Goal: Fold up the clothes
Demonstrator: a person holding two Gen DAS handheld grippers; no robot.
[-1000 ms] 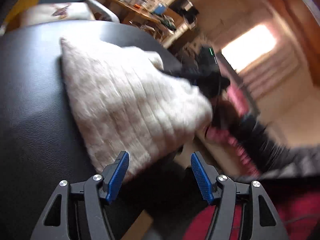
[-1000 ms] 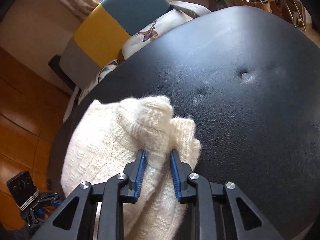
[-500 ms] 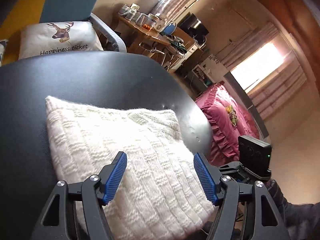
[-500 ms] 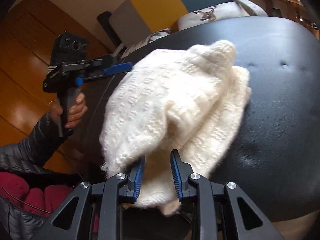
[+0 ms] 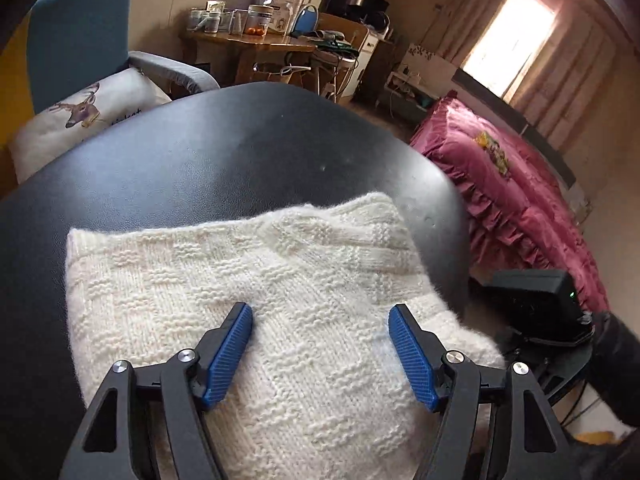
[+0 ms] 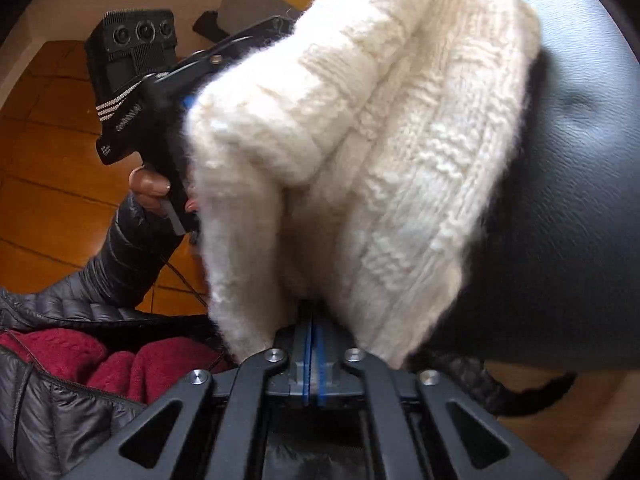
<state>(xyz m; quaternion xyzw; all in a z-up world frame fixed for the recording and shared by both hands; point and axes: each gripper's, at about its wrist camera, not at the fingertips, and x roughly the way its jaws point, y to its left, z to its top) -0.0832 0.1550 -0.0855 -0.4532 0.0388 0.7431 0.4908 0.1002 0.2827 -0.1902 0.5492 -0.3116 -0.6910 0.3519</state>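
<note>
A cream knitted sweater [image 5: 248,292] lies folded on a black padded surface [image 5: 224,152]. My left gripper [image 5: 320,344] is open and empty, its blue fingers spread just above the sweater's near part. In the right wrist view my right gripper [image 6: 313,344] is shut on the sweater's near edge [image 6: 360,168], which bunches up in thick folds in front of the camera. The left gripper [image 6: 176,80] shows there at the sweater's left side, held by a hand.
The black surface [image 6: 560,220] ends close to the sweater. A blue armchair with a deer cushion [image 5: 88,108] stands behind it. A pink bed [image 5: 520,192] is at the right, a cluttered wooden table [image 5: 256,44] at the back. Wooden floor [image 6: 52,160] lies below.
My left gripper has moved in over the sweater, still open. My right gripper has closed fully on the sweater's edge, and the sweater now fills its view.
</note>
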